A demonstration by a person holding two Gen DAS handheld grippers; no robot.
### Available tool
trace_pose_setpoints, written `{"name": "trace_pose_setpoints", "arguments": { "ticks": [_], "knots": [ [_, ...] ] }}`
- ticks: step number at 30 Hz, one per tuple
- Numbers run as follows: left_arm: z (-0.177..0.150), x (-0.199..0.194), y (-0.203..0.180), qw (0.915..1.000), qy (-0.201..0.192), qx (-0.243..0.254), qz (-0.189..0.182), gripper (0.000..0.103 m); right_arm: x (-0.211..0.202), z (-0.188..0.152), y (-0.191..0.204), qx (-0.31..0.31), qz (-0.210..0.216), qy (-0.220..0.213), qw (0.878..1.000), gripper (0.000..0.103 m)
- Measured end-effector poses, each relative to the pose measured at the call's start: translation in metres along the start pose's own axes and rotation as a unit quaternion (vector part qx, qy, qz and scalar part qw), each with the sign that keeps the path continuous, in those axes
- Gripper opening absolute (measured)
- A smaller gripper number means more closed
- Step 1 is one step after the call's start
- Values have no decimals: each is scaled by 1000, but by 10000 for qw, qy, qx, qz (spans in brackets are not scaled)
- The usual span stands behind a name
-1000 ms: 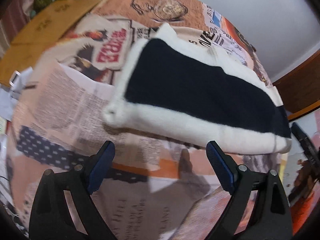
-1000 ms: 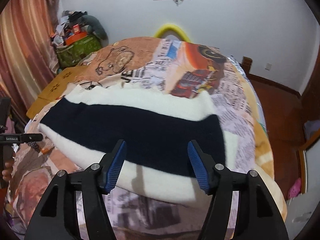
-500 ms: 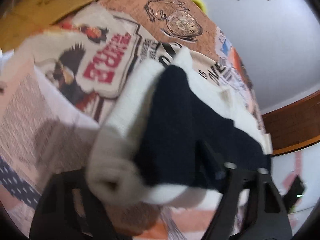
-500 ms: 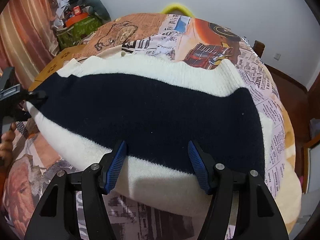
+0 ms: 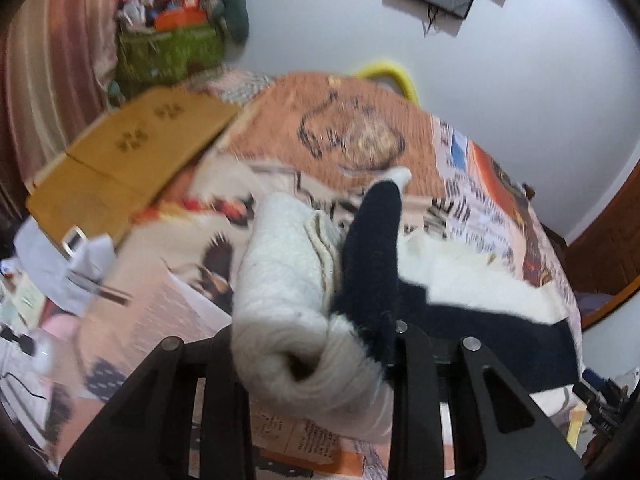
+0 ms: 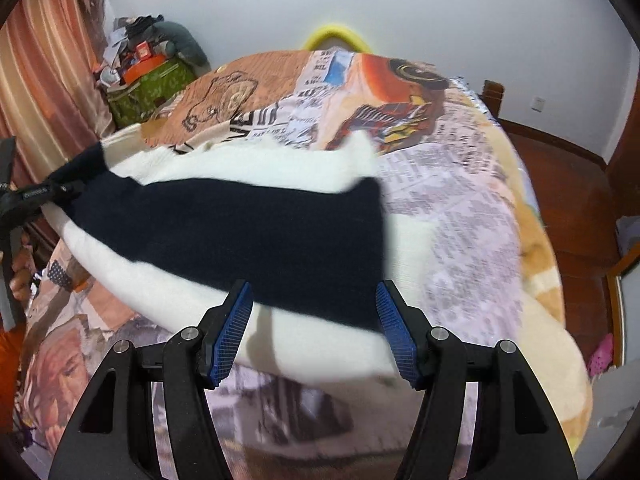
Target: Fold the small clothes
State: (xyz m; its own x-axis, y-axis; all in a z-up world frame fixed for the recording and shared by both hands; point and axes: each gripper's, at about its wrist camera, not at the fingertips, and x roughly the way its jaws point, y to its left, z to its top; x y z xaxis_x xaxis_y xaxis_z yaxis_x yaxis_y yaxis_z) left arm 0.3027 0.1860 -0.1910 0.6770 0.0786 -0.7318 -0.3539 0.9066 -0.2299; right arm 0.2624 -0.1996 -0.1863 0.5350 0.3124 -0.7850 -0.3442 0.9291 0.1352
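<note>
A folded white knit garment with a wide navy band (image 6: 248,232) lies across the printed bedspread (image 6: 460,184). My left gripper (image 5: 316,344) is shut on the garment's left end (image 5: 288,280), which is bunched and lifted between the fingers; it shows at the far left of the right wrist view (image 6: 36,196). My right gripper (image 6: 314,328) is open, its blue pads either side of the garment's near white edge, just above it.
A flat cardboard piece (image 5: 132,160) lies at the bed's left side. A green bag of clutter (image 5: 172,48) stands in the far left corner. Papers and small items (image 5: 48,272) lie left of the bed. A wooden floor (image 6: 572,184) lies to the right.
My left gripper moved onto the garment's left end, closed on it and lifted it. My right gripper came closer to the near edge and stayed open.
</note>
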Motion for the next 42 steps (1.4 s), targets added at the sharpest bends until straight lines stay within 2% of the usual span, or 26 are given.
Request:
{"name": "trace_pose_setpoints", "arguments": {
  "ticks": [4, 7, 12, 16, 21, 25, 29, 34, 38, 42],
  "knots": [
    [16, -26, -14, 9996, -236, 106, -81, 29, 6, -8, -11, 141, 21, 129, 9998, 60],
    [24, -40, -41, 9988, -297, 274, -275, 29, 20, -11, -17, 338, 191, 272, 9989, 60],
    [38, -49, -109, 9955, -237, 596, -690, 28, 30, -16, -15, 386, 447, 350, 9976, 60],
    [47, -52, -176, 9909, -271, 987, -870, 28, 31, -18, -16, 403, 579, 318, 9970, 60],
    [37, -56, -249, 9822, -450, 1543, -967, 27, 23, -19, -24, 489, 706, 213, 9961, 60],
    [15, -43, -290, 9758, -303, 1897, -1045, 27, 5, -4, -31, 404, 724, -106, 9965, 60],
    [-14, -20, -310, 9706, 132, 2097, -1176, 27, -1, 22, -40, 342, 792, -264, 9959, 60],
    [-44, -12, -318, 9628, 460, 2335, -1283, 27, 15, 62, -43, 106, 842, -265, 9960, 60],
    [-60, -13, -319, 9557, 562, 2568, -1324, 28, 30, 88, -46, 11, 610, -299, 9977, 60],
    [-71, -6, -317, 9506, 811, 2648, -1400, 28, 22, 99, -64, 251, 329, -684, 9968, 60]
  ]
}}
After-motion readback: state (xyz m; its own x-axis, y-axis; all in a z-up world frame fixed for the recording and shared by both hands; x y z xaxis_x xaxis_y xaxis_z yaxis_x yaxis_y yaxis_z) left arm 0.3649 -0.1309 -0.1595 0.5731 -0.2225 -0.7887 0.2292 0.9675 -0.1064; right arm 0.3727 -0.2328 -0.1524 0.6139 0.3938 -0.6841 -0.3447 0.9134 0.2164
